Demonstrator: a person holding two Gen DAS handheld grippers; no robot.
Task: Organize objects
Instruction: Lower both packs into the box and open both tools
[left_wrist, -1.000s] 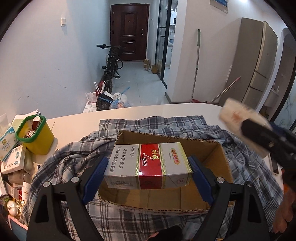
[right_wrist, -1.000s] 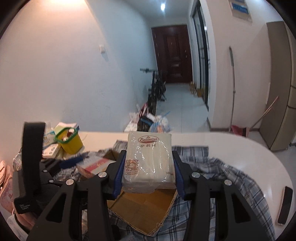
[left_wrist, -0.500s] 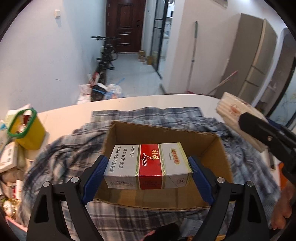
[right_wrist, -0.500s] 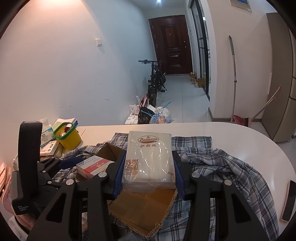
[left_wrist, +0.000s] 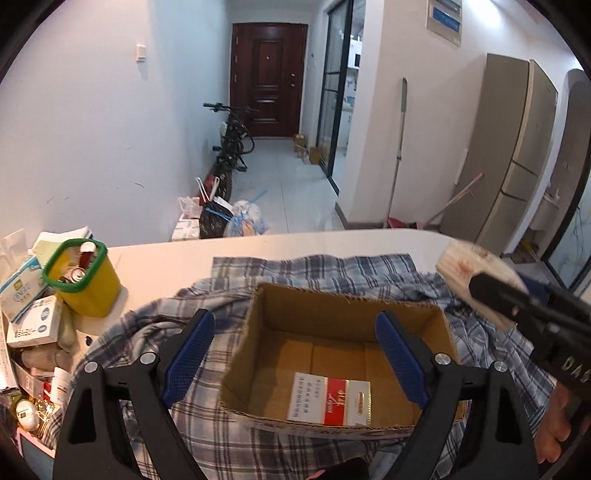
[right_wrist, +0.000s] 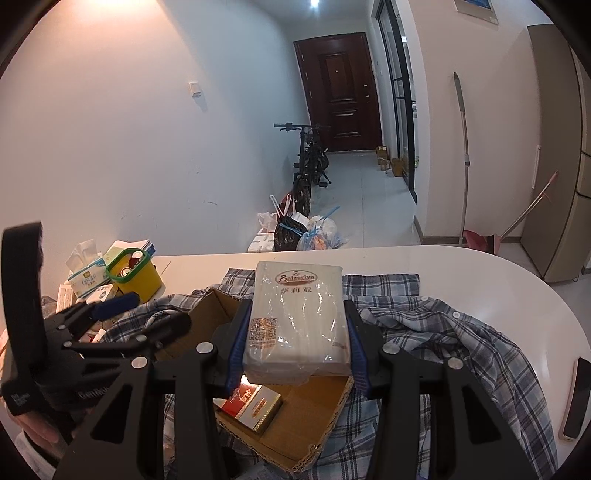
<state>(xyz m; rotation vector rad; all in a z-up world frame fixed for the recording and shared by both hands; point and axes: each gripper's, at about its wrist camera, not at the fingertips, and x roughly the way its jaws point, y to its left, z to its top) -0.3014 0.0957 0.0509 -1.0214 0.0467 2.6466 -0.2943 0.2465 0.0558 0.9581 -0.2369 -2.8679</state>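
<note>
From the left wrist view, the left gripper (left_wrist: 291, 350) stood spread and empty above the open brown cardboard box (left_wrist: 343, 314); the red-and-white carton (left_wrist: 328, 398) lay inside.

From the right wrist view, the right gripper (right_wrist: 295, 343) pinched a plastic-wrapped white tissue pack (right_wrist: 295, 317) over the box, seemingly next to lower in beside the carton.

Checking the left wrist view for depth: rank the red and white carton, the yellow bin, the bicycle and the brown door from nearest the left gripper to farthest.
From the left gripper:
1. Red and white carton, in the cardboard box below the open fingers.
2. Yellow bin, on the table's left.
3. Bicycle, down the hallway.
4. Brown door, at the hallway's end.
</note>
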